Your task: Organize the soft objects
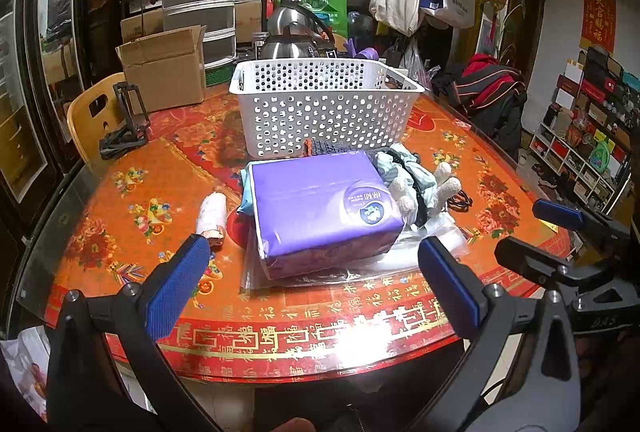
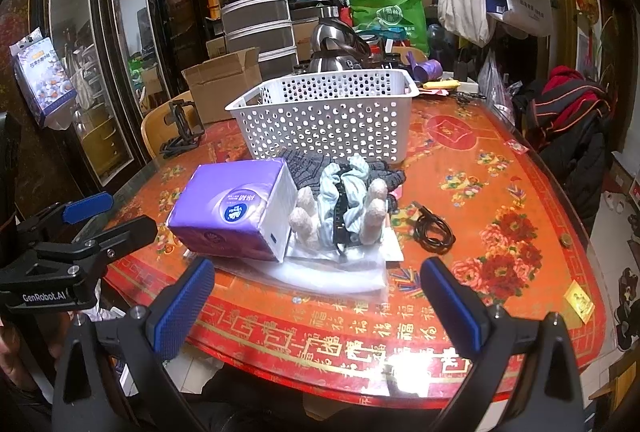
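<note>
A purple tissue pack (image 1: 320, 208) (image 2: 236, 208) lies on the red table in front of a white perforated basket (image 1: 324, 108) (image 2: 332, 112). To its right lies a pale blue and white plush toy (image 1: 416, 180) (image 2: 344, 208) on a dark knit cloth (image 2: 304, 164). A small pink-white roll (image 1: 212, 216) lies left of the pack. My left gripper (image 1: 316, 284) is open, just short of the pack. My right gripper (image 2: 316, 296) is open, short of the toy. Each gripper shows at the edge of the other's view.
A clear plastic bag (image 2: 340, 272) lies under the pack and toy. A black cord coil (image 2: 434, 230) lies right of the toy. A cardboard box (image 1: 164, 72), a kettle (image 1: 292, 36) and a black stand (image 1: 128, 120) are at the back. A wooden chair (image 1: 92, 120) stands at the left.
</note>
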A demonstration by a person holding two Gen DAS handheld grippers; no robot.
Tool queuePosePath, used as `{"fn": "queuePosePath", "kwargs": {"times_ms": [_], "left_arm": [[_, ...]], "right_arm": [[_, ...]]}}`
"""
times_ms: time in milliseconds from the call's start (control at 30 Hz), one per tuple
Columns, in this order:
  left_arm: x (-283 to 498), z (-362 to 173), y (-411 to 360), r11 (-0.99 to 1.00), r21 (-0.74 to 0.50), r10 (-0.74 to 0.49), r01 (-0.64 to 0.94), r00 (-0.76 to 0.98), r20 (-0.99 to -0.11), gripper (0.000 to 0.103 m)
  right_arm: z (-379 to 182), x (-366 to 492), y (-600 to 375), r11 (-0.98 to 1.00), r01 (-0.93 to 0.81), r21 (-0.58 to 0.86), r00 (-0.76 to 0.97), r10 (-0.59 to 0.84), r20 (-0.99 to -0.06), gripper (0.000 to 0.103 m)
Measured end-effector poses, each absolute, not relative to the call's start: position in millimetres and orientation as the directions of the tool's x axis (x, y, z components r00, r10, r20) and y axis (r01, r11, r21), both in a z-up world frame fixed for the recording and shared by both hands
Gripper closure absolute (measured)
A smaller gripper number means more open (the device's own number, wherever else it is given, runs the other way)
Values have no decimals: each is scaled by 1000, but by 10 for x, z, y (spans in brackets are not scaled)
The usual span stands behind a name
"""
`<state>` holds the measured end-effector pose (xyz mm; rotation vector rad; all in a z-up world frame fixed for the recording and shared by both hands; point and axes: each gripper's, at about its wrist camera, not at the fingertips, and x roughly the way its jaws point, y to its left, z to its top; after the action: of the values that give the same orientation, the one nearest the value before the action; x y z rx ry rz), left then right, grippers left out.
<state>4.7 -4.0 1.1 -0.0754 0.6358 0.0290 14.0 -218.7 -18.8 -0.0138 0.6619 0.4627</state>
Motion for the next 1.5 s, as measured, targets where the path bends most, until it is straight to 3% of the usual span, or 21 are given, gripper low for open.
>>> {"fn": "queuePosePath", "kwargs": {"times_ms": [900,1000,1133,1267,1333,1400,1500], "left_arm": [[95,-73,-23,995,-89,-23,-39,797,-604,0],[104,-85,7,991,-131,-80,2,803,-591,0],[92,-57,46,997,-66,-11,-27,853,-521,0],[273,-237,215,996,-53,28,-71,814,-580,0],[312,-352,357,993,-102,-8,-67,796,-605,0],[304,-438,502,987,-150,-44,-57,801,-597,0],[261,-509,606,992,-109,-13,-61,819,-574,0]], "right_arm": [[-189,159,-2173,899,-417,136,687,410,-600,1],[-177,161,-2165,898,-418,137,686,410,-601,1],[-187,175,-2139,894,-424,145,683,421,-597,1],[-181,187,-2118,900,-413,142,738,422,-527,0],[-219,221,-2099,908,-400,121,766,404,-499,0],[-284,299,-2066,907,-405,116,762,404,-506,0],[-407,409,-2028,890,-427,161,725,444,-527,0]]}}
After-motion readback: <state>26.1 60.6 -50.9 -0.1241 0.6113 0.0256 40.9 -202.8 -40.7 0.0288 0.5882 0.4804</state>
